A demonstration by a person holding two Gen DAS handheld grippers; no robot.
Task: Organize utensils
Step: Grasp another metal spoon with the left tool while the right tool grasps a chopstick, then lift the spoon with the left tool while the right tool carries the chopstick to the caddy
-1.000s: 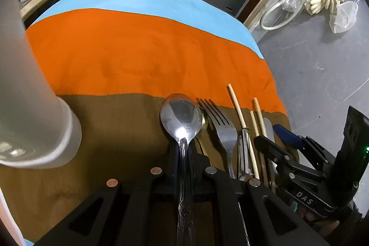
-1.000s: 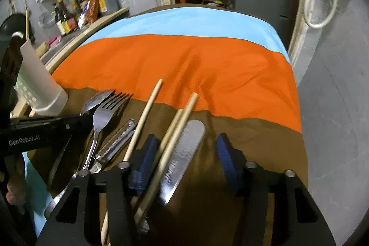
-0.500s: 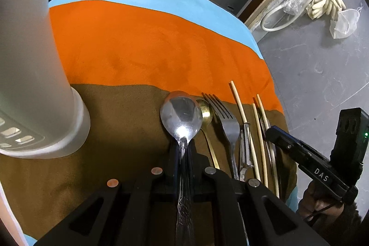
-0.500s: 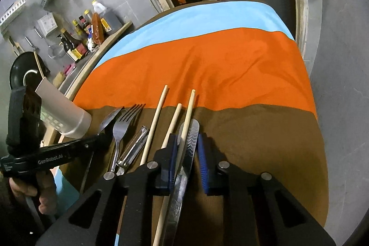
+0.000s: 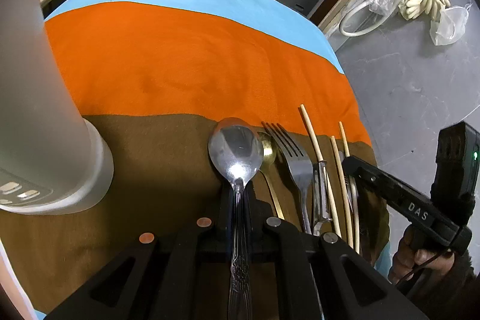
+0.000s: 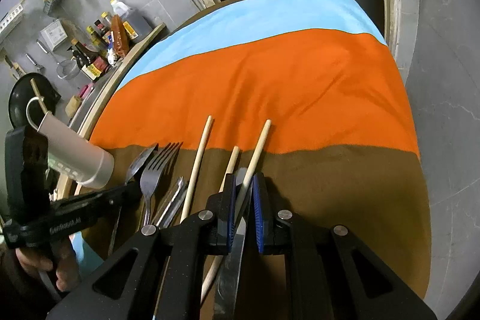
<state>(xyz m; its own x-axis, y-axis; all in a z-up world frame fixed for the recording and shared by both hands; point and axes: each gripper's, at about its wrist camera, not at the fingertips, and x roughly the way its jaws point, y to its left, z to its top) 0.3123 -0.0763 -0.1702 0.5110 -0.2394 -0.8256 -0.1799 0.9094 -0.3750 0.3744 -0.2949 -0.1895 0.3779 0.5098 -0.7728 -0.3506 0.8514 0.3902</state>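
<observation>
Since earlier, the "DAS" right hand-held gripper (image 5: 348, 162) is closing on the knife (image 6: 232, 254).

spoon (image 5: 235, 153): glossy metal | chopsticks (image 6: 198, 167): pale matt wood | tablecloth (image 5: 195, 64): matt cloth

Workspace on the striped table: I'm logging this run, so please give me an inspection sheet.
Surface: tablecloth in blue, orange and brown bands.
Job's things: silver spoon, gold spoon, fork, peeler-like tool, three chopsticks and a knife lie side by side on the brown band; white utensil holder lies on its side.
Clutter: nothing seen on the cloth.
Grippers: left hand-held gripper shut on the silver spoon's handle; right hand-held gripper closing around the knife and one chopstick.
Cables: white hose on the floor.
Surroundings: sauce bottles on a side shelf.
</observation>
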